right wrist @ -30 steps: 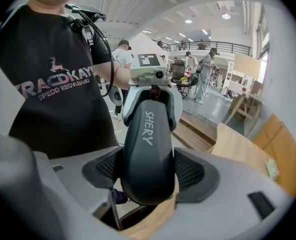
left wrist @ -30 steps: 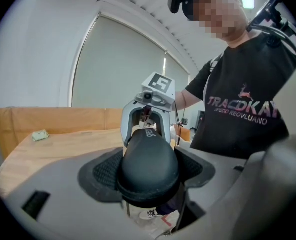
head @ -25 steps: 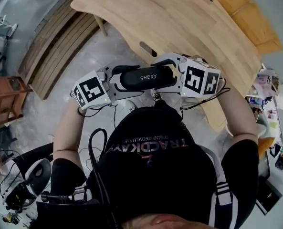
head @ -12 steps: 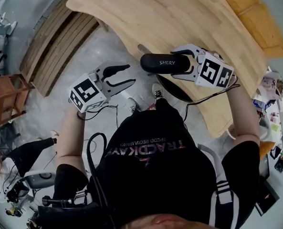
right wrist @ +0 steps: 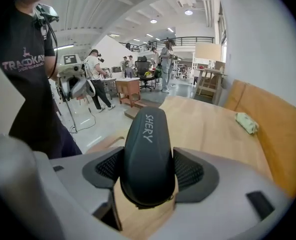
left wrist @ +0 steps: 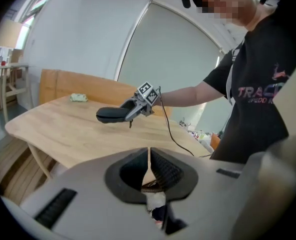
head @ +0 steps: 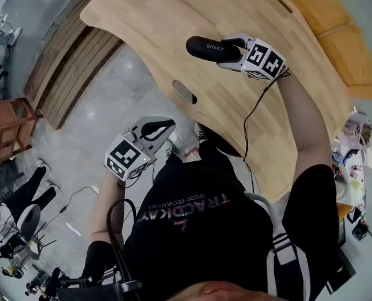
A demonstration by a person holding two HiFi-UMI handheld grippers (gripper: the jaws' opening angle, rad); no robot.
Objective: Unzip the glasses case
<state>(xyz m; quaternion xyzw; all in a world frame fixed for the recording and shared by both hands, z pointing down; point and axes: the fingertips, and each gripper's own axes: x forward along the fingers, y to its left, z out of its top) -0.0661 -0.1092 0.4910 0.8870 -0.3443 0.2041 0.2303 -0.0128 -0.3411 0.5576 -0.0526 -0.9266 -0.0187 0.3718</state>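
Your right gripper (right wrist: 148,173) has its jaws closed on the near end of the glasses case (right wrist: 147,149), one pad pressing each side. The case's long axis runs straight out along the jaws, so its free end juts ahead. It is held in the air just above the tabletop (head: 173,17). A small tab (left wrist: 130,124) hangs under it, probably the zipper pull.

Your left gripper (left wrist: 148,156) has just been closing its jaws, which now meet with nothing between them. It sits low by your body, off the tabletop's edge and over the floor (head: 85,118), well apart from the case. From those jaws the case lies up and ahead, side-on. Your left hand is the free one, so I'd expect it to cross that gap.
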